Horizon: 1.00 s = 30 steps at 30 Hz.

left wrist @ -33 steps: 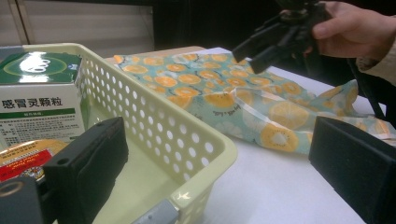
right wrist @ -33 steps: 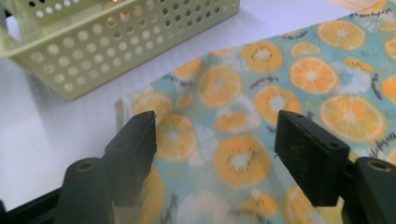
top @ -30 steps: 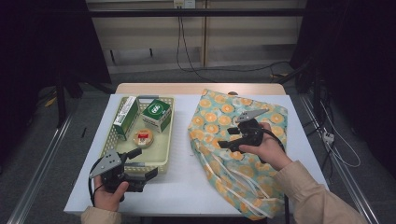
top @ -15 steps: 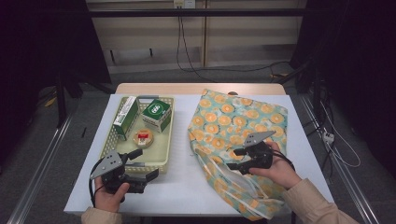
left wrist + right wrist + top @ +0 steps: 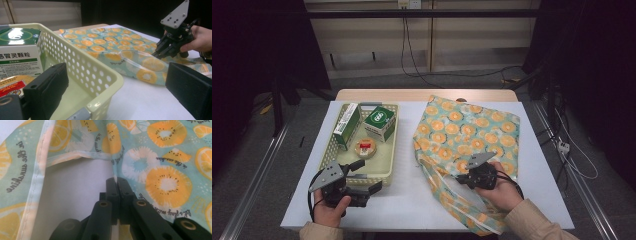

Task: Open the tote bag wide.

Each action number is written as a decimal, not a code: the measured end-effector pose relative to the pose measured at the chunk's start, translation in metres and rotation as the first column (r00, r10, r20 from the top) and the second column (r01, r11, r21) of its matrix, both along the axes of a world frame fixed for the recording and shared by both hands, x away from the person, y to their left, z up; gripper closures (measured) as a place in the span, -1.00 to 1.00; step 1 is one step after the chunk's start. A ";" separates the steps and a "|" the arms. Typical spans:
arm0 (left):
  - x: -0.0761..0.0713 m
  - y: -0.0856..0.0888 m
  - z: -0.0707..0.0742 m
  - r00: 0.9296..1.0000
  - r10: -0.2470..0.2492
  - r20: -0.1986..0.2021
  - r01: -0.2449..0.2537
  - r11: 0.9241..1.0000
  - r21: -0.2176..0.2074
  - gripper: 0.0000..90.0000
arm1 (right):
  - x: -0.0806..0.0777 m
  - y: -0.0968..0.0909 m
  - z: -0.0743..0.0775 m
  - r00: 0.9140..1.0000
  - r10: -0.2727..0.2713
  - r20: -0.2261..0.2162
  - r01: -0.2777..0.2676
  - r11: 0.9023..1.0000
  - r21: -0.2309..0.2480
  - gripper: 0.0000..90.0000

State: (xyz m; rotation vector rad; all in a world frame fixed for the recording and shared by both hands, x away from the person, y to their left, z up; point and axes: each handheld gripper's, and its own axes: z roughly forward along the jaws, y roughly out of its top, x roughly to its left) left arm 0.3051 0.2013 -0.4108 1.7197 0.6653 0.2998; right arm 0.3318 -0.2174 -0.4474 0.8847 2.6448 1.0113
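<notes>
The right claw [image 5: 117, 181] has just closed, its jaws pinching the bag's [image 5: 467, 135] handle strap near the desk's [image 5: 412, 200] right front edge. The left claw [image 5: 371, 176] waits open at the basket's [image 5: 387, 172] near corner. The step looks like taking hold of the bag; next, probably, lift the strap so the mouth opens.

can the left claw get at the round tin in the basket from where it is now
Probably yes. The left claw sits open at the basket's near rim, and the round tin lies uncovered just beyond, beside the boxes, nothing over it.
</notes>
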 end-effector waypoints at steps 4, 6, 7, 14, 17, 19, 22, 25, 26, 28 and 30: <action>0.000 0.000 0.000 1.000 -0.002 0.002 0.002 1.000 -0.004 -0.90 | 0.008 0.003 0.001 1.000 -0.016 -0.015 0.016 0.999 0.039 1.00; 0.000 0.000 0.000 1.000 -0.003 0.003 0.003 1.000 -0.004 -0.90 | 0.013 0.006 0.004 1.000 -0.019 -0.022 0.020 0.998 0.063 1.00; 0.000 0.000 0.000 1.000 -0.002 0.003 0.002 1.000 -0.003 -0.90 | 0.017 0.008 0.005 0.999 -0.025 -0.025 0.027 0.997 0.075 1.00; 0.001 0.001 0.001 1.000 -0.004 0.005 0.004 1.000 -0.002 -0.90 | 0.044 0.026 0.011 0.996 -0.083 -0.038 0.088 0.985 0.149 1.00; 0.001 0.002 0.001 1.000 0.002 0.003 -0.002 1.000 -0.005 -0.90 | 0.052 0.036 0.010 0.995 -0.094 -0.026 0.097 0.985 0.140 1.00; 0.001 0.003 0.001 1.000 0.001 0.006 -0.001 1.000 -0.004 -0.90 | 0.056 0.040 0.009 0.995 -0.093 -0.032 0.096 0.986 0.137 1.00; 0.001 0.003 0.001 1.000 0.000 0.005 0.000 1.000 -0.003 -0.90 | 0.058 0.043 0.006 0.995 -0.100 -0.017 0.101 0.988 0.117 1.00; 0.001 0.002 0.001 1.000 0.000 0.005 0.000 1.000 -0.003 -0.90 | 0.060 0.041 0.004 0.992 -0.119 -0.030 0.122 0.985 0.119 1.00; 0.001 0.002 0.001 1.000 -0.004 0.007 0.004 1.000 -0.003 -0.90 | 0.061 0.039 0.004 0.989 -0.142 -0.037 0.146 0.980 0.135 0.98; 0.000 0.002 0.002 1.000 -0.004 0.013 0.004 1.000 0.000 -0.90 | 0.060 0.036 0.006 0.989 -0.142 -0.042 0.147 0.976 0.159 0.58; 0.000 0.003 0.002 1.000 -0.002 0.008 0.002 1.000 -0.003 -0.90 | 0.055 0.036 0.011 0.992 -0.112 -0.058 0.120 0.980 0.160 0.36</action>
